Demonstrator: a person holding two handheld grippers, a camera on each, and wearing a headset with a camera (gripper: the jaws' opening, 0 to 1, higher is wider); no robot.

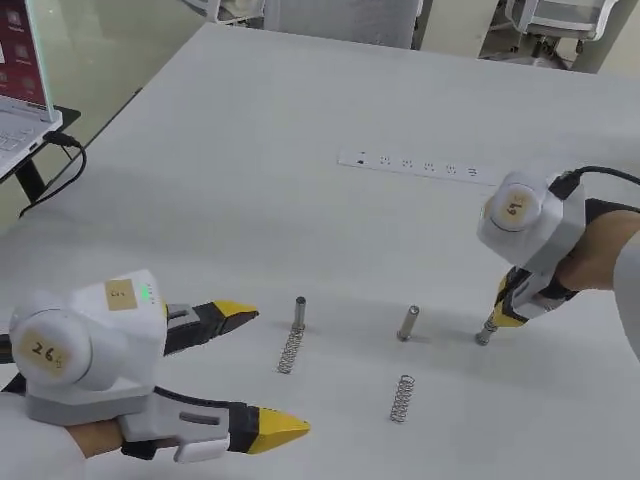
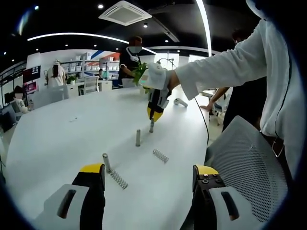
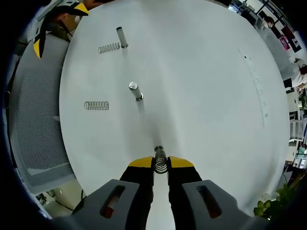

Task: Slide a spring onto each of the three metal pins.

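Pale matte worktop, open office: right tongs shut on held spring at end pin; left tongs spread wide, empty.
Head view: middle pin and far-left pin stand bare, first loose spring lies just beside the far-left pin's base, second loose spring lies near the middle pin, and a power strip sits well behind. Left gripper view: jaws apart with nothing between, people and chairs across the room. Right gripper view: yellow tips pinch the coil's sides just behind the pin top; cannot tell how far it is threaded. Springs look light, thin-wired, squashy, likely to roll or flick off on the smooth top, so best gripped lightly mid-coil, bore left clear.
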